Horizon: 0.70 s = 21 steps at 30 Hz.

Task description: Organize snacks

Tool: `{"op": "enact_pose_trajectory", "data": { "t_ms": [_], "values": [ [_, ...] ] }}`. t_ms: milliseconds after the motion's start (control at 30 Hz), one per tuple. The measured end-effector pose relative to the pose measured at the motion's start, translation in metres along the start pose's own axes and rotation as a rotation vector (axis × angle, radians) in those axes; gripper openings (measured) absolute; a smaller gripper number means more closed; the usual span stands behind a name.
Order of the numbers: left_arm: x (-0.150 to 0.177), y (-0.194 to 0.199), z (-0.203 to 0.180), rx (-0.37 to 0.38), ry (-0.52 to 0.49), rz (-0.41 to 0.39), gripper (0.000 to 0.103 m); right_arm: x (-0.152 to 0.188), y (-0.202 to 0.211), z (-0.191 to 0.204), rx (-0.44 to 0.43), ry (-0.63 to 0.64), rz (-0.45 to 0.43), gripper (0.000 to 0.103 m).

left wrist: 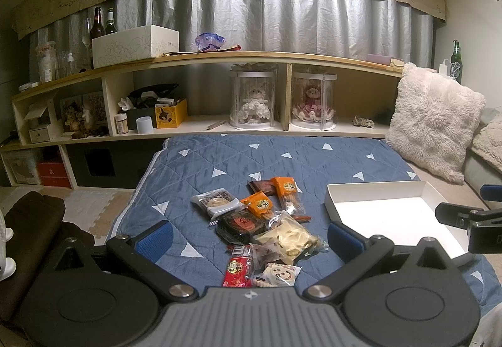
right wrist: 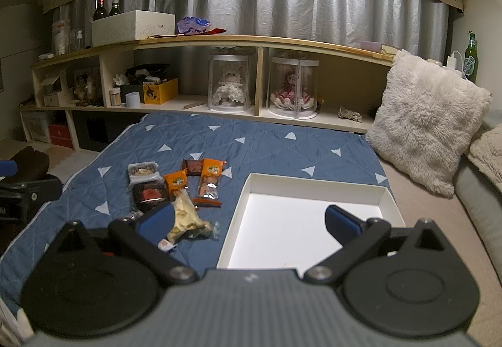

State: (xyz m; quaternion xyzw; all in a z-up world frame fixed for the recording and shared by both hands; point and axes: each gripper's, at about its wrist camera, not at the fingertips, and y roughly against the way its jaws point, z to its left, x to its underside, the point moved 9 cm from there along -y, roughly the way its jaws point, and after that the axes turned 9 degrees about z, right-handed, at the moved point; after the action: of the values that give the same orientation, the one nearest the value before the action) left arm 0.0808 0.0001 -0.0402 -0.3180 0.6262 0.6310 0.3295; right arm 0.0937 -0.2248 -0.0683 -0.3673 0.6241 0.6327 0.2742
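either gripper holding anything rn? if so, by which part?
Nothing held. Left gripper is open above the snack pile; right gripper is open over the near edge of the white tray, fingers bare.

A blue quilt (left wrist: 238, 158) with white triangles covers the bed. Behind it, a long wooden shelf (left wrist: 251, 58) holds two boxed dolls (left wrist: 253, 102). A fluffy cream pillow (left wrist: 436, 124) leans at the right.

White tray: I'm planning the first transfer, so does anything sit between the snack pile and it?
Nothing visible does. The snack pile lies on the blue quilt, with only bare quilt between it and the empty white tray.
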Motion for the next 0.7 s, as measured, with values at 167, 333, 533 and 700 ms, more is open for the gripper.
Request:
{"op": "enact_pose_trajectory", "data": {
  "t_ms": [167, 333, 533, 700],
  "values": [
    [0.0000, 0.0000, 0.0000, 0.000, 0.000, 0.000, 0.103, 0.0001, -0.0004, 0.0006, 0.000, 0.001, 0.001, 0.102],
    [0.0000, 0.0000, 0.0001, 0.000, 0.000, 0.000, 0.103, 0.0001, -0.0004, 0.0008, 0.001, 0.001, 0.001, 0.102],
    [0.0000, 0.0000, 0.0001, 0.000, 0.001, 0.000, 0.103, 0.0000, -0.0004, 0.0009, 0.001, 0.002, 0.001, 0.102],
    [0.0019, -0.0007, 0.0004, -0.002, 0.006, -0.003, 0.103, 0.0001, -0.0009, 0.0015, -0.003, 0.002, 0.001, 0.102]
  ]
}}
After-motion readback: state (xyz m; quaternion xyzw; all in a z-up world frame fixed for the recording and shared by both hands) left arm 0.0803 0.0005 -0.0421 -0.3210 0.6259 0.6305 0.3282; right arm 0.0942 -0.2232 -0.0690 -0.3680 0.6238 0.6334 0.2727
